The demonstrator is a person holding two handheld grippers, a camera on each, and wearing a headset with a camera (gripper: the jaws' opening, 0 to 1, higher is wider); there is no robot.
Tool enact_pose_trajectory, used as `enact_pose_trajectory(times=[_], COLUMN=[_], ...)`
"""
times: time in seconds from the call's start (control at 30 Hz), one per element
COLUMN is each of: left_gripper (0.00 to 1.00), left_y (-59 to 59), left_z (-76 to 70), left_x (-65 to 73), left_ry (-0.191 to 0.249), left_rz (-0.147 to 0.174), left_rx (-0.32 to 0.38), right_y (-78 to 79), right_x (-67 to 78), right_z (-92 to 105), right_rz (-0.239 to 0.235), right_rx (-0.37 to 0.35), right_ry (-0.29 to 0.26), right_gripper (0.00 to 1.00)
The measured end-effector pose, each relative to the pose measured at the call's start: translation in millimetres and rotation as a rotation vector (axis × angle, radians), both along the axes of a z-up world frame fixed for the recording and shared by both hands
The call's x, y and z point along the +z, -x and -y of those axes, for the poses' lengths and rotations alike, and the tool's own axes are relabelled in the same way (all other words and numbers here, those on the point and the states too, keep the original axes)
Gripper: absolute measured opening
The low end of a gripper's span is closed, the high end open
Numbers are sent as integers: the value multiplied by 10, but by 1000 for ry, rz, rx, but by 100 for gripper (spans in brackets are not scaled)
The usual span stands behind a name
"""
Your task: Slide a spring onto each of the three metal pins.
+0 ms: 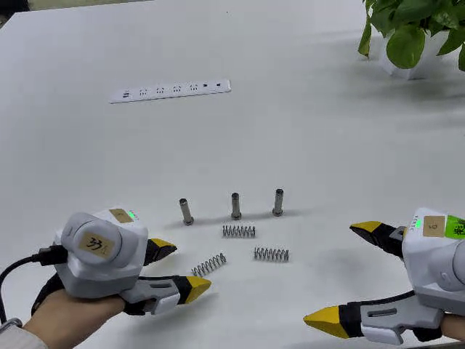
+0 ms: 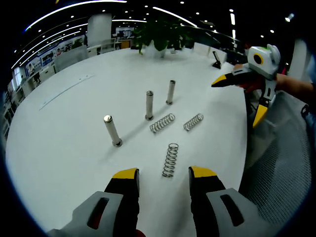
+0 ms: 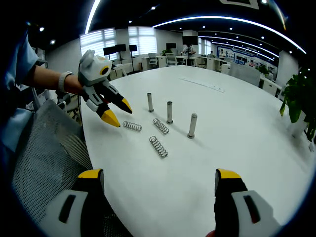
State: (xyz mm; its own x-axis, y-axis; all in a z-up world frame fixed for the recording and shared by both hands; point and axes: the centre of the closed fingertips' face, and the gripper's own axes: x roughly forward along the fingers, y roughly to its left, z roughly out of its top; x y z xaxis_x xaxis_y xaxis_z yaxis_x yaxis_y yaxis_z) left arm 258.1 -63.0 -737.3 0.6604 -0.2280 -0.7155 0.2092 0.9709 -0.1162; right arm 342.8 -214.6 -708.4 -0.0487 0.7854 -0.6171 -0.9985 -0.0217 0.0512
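Note:
Three short metal pins stand upright in a row on the white table: left pin (image 1: 186, 211), middle pin (image 1: 235, 206), right pin (image 1: 278, 202). Three springs lie loose in front of them: one (image 1: 208, 265) nearest my left gripper (image 1: 181, 267), one (image 1: 239, 231) below the middle pin, one (image 1: 271, 254) to the right. My left gripper (image 2: 164, 174) is open, its yellow tips just short of the nearest spring (image 2: 170, 159). My right gripper (image 1: 347, 274) is wide open at the table's near right, apart from the springs (image 3: 158, 146) and the pins (image 3: 192, 125).
A white power strip (image 1: 171, 91) lies at the back left of the table. A potted green plant (image 1: 408, 33) stands at the back right corner. A mesh chair (image 3: 44, 153) sits by the table's near edge.

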Motion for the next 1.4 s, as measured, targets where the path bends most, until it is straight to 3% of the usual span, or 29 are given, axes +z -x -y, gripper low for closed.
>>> enact_pose_trajectory(times=[0.2,0.33,0.5,0.7,0.97,1.13,1.4], left_gripper=[34,29,25,24,18,16,11], left_y=[-18,-46,-38,-45,-77,-80,-80], left_z=[9,42,54,59,104,93,66], left_x=[-61,-67,-128,-153,-165,-175,-177], left_ry=[-33,-30,-86,-199,-216,-230,-268], left_rz=[-42,-62,-86,-112,-135,-189,-204], left_rx=[-27,-37,-73,-129,-148,-150,-162], right_y=[14,16,10,7,36,40,30], right_x=[-19,-21,-29,-30,-32,-30,-43], right_z=[16,23,42,45,27,26,23], right_rz=[-1,-2,-3,-4,-5,-7,-7], right_rx=[-2,-6,-12,-18,-14,-13,-13], right_ry=[2,0,2,-2,-4,-5,-6], right_gripper=[94,94,94,95,95,95,95])
